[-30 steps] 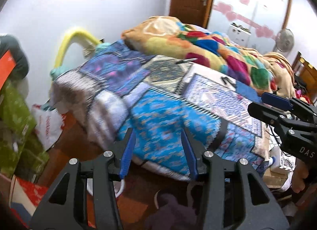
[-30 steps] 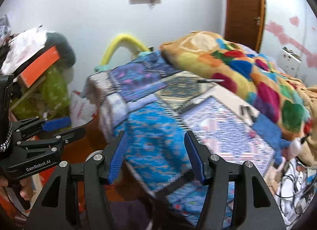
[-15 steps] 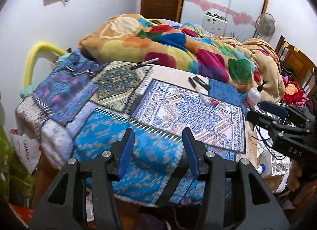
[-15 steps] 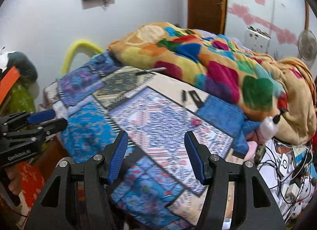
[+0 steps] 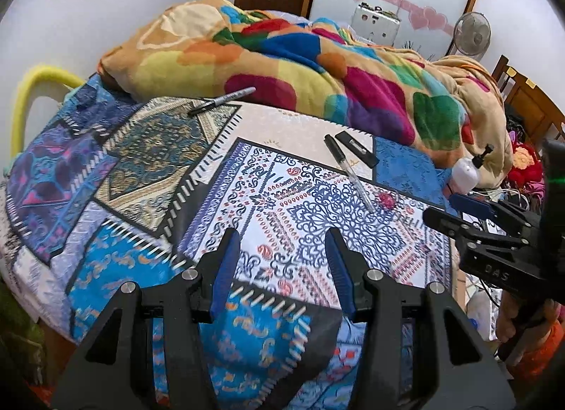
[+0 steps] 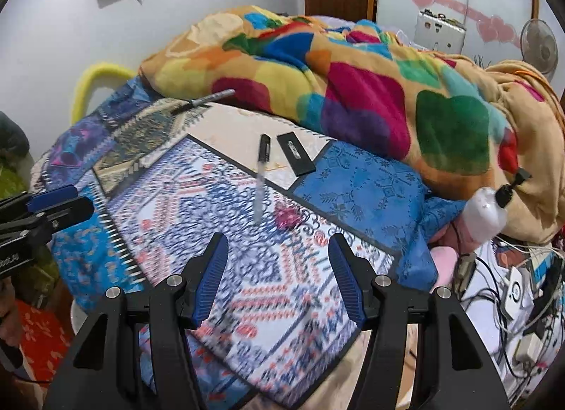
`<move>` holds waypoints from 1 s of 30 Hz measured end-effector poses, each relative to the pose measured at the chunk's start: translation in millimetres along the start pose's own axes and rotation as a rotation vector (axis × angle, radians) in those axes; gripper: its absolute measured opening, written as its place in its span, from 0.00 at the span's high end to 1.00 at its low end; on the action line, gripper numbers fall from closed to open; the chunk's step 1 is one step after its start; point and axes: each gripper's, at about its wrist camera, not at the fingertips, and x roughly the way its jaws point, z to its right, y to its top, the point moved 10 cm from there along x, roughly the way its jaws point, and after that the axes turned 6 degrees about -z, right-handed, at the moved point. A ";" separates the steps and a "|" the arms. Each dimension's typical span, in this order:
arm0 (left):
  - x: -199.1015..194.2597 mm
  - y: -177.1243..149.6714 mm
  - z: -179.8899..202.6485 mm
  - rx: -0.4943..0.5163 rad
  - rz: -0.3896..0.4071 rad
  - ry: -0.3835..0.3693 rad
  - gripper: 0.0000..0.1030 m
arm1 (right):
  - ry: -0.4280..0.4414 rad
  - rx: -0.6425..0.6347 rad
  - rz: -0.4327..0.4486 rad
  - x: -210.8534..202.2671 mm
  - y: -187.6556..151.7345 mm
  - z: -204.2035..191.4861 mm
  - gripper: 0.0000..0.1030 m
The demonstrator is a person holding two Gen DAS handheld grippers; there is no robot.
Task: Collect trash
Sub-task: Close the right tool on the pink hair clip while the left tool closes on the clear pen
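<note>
The landmark here is a bed covered with a patchwork sheet of blue, teal and white patterned panels, seen from its near corner in both wrist views. The left gripper, black with blue ribbed pads, hangs over the near edge of that sheet with its jaws spread and nothing between them; the white-and-navy patterned panel shows through the gap. The right gripper, of the same build, is likewise parted and empty above the same panel, nearer the sheet's right-hand side, and it also appears at the right edge of the left view. Towards the middle of the sheet lies a clear-barrelled ballpoint pen with a black cap, its tip pointing at a small crumpled magenta scrap that rests on the patterned panel just beyond the right gripper's fingertips. Just beside the pen's cap, on the cream panel, sits a flat black rectangular object; what it is cannot be told. Farther back, at the sheet's far left corner, a black-and-grey marker pen lies against the foot of a rumpled fleece blanket with bright multicoloured patches on tan, which covers the far half of the bed. Off the sheet's right edge a white plastic bottle with a black pump top leans against the blanket, above a tangle of white cables and chargers.
</note>
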 end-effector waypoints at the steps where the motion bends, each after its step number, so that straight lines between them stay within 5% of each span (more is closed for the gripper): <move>1: 6.0 1.2 -0.1 0.000 -0.005 -0.002 0.52 | 0.007 0.006 -0.013 10.1 2.1 2.4 0.46; 8: 46.4 8.0 5.6 0.018 -0.048 -0.025 0.52 | 0.017 0.025 -0.061 58.2 8.9 12.2 0.48; 15: 67.3 19.3 21.5 0.034 -0.056 -0.020 0.52 | -0.029 -0.039 -0.035 70.6 9.2 11.8 0.77; 30: 120.4 48.8 87.5 0.035 -0.099 -0.016 0.52 | -0.051 0.042 0.029 45.0 7.0 63.3 0.77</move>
